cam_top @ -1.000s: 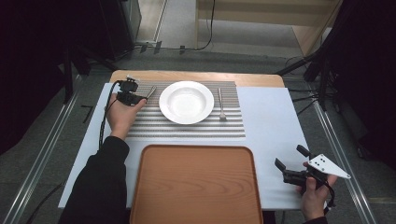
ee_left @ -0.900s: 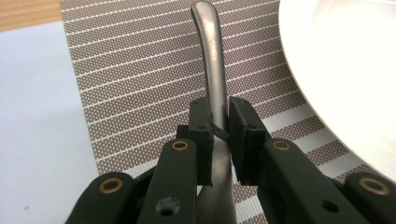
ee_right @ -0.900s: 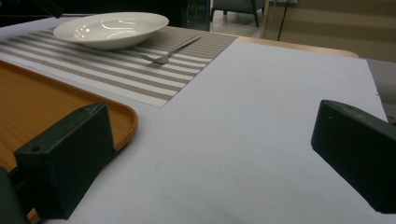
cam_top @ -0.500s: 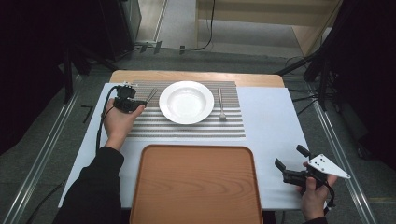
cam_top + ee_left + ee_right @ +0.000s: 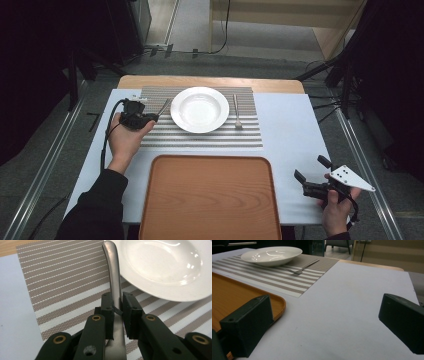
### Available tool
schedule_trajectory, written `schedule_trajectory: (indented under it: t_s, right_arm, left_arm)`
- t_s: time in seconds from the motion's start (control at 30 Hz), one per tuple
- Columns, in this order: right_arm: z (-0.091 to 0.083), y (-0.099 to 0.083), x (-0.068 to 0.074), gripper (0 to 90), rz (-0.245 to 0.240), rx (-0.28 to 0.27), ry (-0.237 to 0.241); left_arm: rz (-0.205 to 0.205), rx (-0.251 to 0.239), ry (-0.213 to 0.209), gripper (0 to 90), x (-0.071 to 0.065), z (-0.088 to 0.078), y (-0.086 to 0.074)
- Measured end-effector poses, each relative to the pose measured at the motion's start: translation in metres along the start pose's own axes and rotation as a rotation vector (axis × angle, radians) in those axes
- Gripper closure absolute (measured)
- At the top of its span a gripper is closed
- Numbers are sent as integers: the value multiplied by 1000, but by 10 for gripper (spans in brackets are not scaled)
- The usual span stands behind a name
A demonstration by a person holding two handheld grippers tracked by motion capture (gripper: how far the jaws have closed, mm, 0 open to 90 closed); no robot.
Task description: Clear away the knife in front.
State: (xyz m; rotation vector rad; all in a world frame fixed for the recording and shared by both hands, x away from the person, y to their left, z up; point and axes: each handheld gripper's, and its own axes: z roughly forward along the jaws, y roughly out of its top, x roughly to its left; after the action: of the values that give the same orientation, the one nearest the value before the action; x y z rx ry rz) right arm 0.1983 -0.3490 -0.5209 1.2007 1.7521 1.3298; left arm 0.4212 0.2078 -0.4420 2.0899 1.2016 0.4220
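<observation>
1. Between the pads of the left gripper (image 5: 117,311), a steel utensil handle (image 5: 114,277) is pinched edge-on; the jaws press on it from both sides, and its far end reaches past the rim of the white plate (image 5: 162,267). Which utensil it is I cannot tell, since the working end is hidden below the jaws.
2. The pinch sits partway along the handle, so I judge that a level wrist matters: a tilt could let the smooth metal pivot in the pads.
3. Lift straight up before swinging away, because the handle lies just beside the plate and could knock its rim.
4. The striped placemat (image 5: 200,135) lies under both; the wooden tray (image 5: 207,200) sits nearer the person and looks like the likely destination, so carry low and set the utensil flat.
5. The right gripper (image 5: 314,171) rests well apart near the table's corner, jaws spread and holding nothing; a fork (image 5: 303,267) lies beyond it on the placemat.
</observation>
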Motion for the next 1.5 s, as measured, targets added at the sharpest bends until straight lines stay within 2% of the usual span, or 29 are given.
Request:
schedule_trajectory:
  t_s: [0.67, 1.13, 1.5]
  right_arm:
    - [0, 0, 0, 0, -1, 1, 1]
    - [0, 0, 0, 0, -2, 0, 0]
    - [0, 0, 1, 0, 0, 2, 0]
  left_arm:
    - [66, -46, -59, 793, -38, -28, -33]
    - [82, -79, -113, 793, -62, -46, -60]
    - [69, -98, -156, 793, -83, -58, -85]
